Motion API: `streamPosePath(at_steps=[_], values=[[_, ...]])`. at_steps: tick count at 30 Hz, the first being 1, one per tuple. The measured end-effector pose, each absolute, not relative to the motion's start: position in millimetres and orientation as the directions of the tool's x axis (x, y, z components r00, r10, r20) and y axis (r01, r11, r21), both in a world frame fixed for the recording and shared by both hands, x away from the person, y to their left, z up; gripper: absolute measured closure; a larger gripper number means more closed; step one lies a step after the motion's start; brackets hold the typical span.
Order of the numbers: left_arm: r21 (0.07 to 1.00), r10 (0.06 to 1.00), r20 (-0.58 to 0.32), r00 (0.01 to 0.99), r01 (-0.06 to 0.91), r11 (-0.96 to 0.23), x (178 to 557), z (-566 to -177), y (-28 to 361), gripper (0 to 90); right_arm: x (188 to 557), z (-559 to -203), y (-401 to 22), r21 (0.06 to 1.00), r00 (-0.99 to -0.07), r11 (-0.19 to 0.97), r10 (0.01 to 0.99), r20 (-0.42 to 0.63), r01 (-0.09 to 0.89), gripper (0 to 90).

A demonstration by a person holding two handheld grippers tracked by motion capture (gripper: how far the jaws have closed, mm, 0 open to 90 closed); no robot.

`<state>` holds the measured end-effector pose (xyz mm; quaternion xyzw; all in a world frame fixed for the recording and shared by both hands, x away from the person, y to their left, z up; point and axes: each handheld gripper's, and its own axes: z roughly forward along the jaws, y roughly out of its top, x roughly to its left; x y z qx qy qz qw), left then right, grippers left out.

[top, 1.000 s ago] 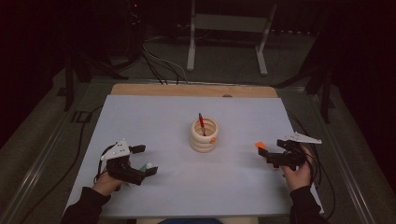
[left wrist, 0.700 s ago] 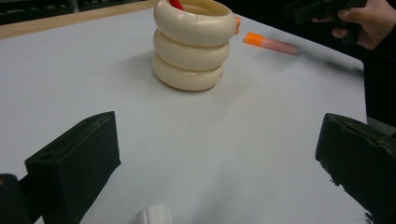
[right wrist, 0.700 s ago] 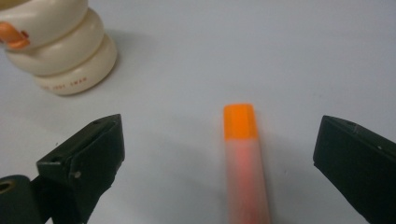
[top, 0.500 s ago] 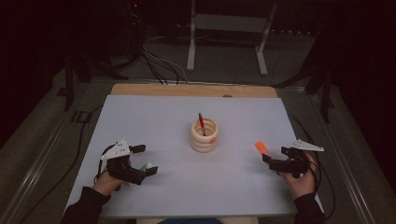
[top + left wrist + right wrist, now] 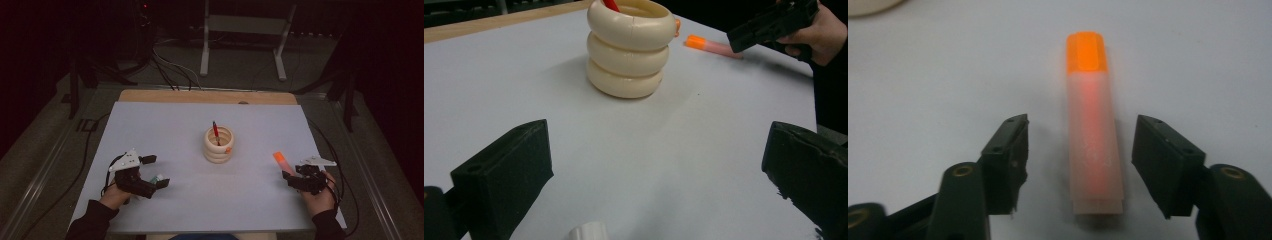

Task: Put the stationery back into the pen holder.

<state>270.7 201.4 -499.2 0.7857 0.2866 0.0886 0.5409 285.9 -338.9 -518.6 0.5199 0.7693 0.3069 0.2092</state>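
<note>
The highlighter (image 5: 1094, 125) is a flat, translucent pale-pink marker with a bright orange cap at the end that points away from the right claw (image 5: 1078, 165); a reddish core glows through its body. It lies flat on the white bench (image 5: 165, 125) near the right edge, well apart from the cream ring holder (image 5: 218, 145) at the middle, which is three stacked rings with a red pen (image 5: 215, 131) standing in it. In the high view the highlighter (image 5: 280, 160) lies just ahead of the right claw (image 5: 292, 179), cap toward the holder.

The right claw is half open and its jaws have just been closing: they flank the highlighter's rear half with a clear gap on each side, so nothing is gripped yet. A second ago this claw was held higher with the marker in it, the orange cap showing at its tip; now the marker rests on the bench and the claw sits lower, close behind it.

The left claw (image 5: 155, 172) stands wide open over bare bench at the left, with a small white piece (image 5: 586, 232) just below it, and is placed as it was a second ago
</note>
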Motion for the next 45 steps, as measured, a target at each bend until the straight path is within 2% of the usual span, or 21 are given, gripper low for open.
streamPosePath(at_steps=[13, 18, 23, 31, 45], values=[[0.901, 0.545, -0.167, 0.822, 0.351, -0.253, 271.1, -498.8, 201.7, 0.4, 297.6, -526.1, -334.3, 0.639, -0.370, 0.332, 0.926, -0.080, 0.694, 52.6], [0.901, 0.542, -0.169, 0.823, 0.352, -0.253, 271.0, -498.9, 201.6, 0.4, 298.6, -525.4, -330.4, 0.620, -0.393, 0.361, 0.915, -0.091, 0.697, 63.4], [0.900, 0.541, -0.164, 0.825, 0.350, -0.261, 270.4, -498.6, 201.0, 0.4, 303.0, -523.5, -330.3, 0.592, -0.388, 0.349, 0.919, -0.066, 0.727, 63.9], [0.899, 0.542, -0.161, 0.825, 0.349, -0.264, 269.6, -498.0, 199.8, 0.4, 306.4, -520.8, -325.2, 0.556, -0.376, 0.355, 0.923, -0.081, 0.752, 64.7], [0.891, 0.541, -0.165, 0.825, 0.359, -0.276, 270.5, -498.6, 198.5, 0.4, 299.2, -512.2, -332.0, 0.624, -0.335, 0.276, 0.942, -0.023, 0.731, 65.1]])
